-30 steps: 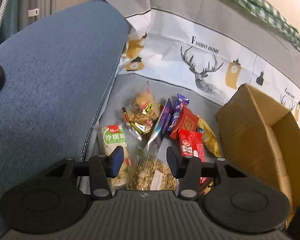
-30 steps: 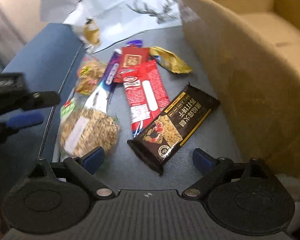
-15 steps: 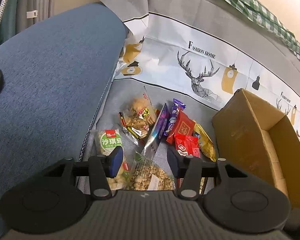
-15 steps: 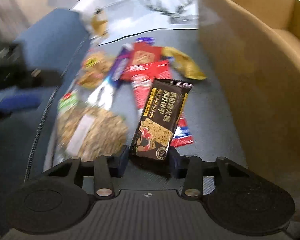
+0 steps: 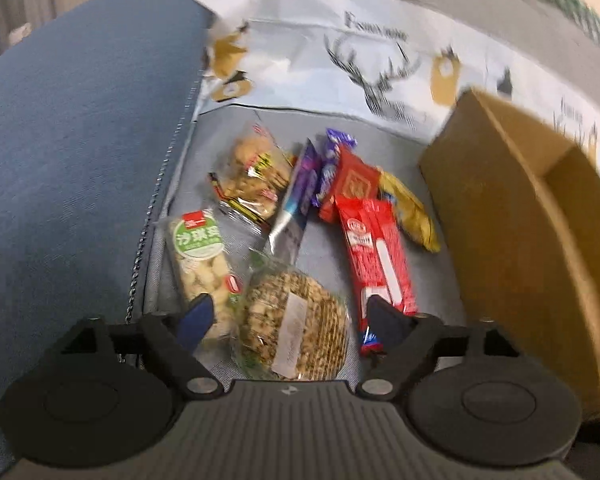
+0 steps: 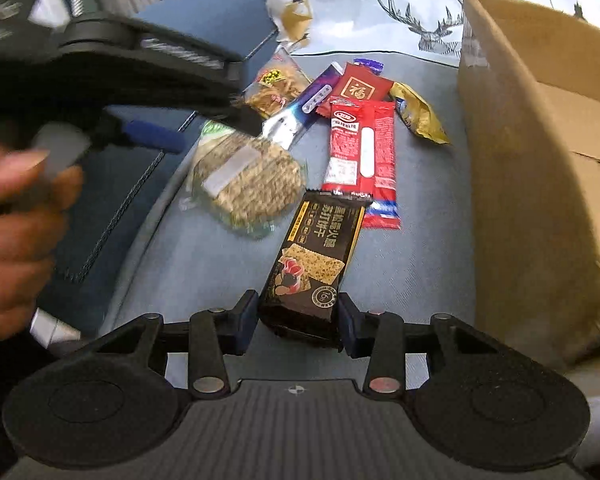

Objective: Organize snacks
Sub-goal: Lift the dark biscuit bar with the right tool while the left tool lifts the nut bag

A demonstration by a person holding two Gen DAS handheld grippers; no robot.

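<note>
My right gripper (image 6: 297, 314) is shut on the near end of a black cracker packet (image 6: 312, 264), which it holds off the grey seat. My left gripper (image 5: 288, 312) hangs low over a round seed-cake bag (image 5: 292, 324), its jaws opening to either side of the bag without touching it. In the right wrist view the same bag (image 6: 252, 184) lies under the left gripper's blue finger (image 6: 152, 136), which a hand (image 6: 12, 216) holds. A long red packet (image 5: 376, 248) lies just right of the bag. An open cardboard box (image 5: 512, 216) stands at the right.
Further snacks lie on the seat: a green-labelled bag (image 5: 204, 256), a clear bag of fried bites (image 5: 256, 176), a purple packet (image 5: 300, 192), a red square packet (image 5: 354, 184) and a gold one (image 5: 412, 216). A blue armrest (image 5: 80, 140) rises on the left.
My right gripper closed on the black packet, turned it lengthwise and raised it. My left gripper sank toward the round bag and its jaws spread wide.
</note>
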